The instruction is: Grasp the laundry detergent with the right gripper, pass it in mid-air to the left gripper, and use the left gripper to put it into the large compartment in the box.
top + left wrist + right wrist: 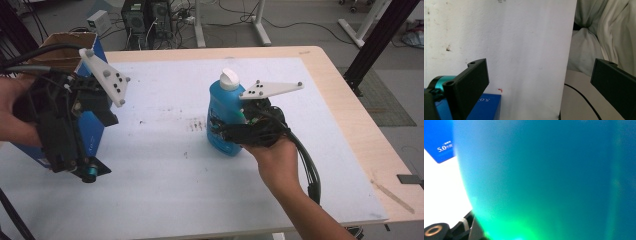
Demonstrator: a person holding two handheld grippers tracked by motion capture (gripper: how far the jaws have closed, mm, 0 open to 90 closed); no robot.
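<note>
A blue bottle [222, 117] with a white cap [229, 79] stands upright near the middle of the white mat. My right gripper [235, 131] reaches it from the right and is shut on its lower body. The bottle's blue-green wall [544, 180] sits right against the lens in the right gripper view. At the left edge stands a tall blue box [92, 132] with an open cardboard top. My left gripper [70, 160] is held in front of the box. Its jaws [539, 80] stand wide open with nothing between them, and the box's corner [484, 106] lies below the left jaw.
The white mat [165, 190] covers most of the wooden table [360, 135], with bare wood along the right side. Computer cases and cables sit on the floor beyond the far edge. A black frame post rises at the far right.
</note>
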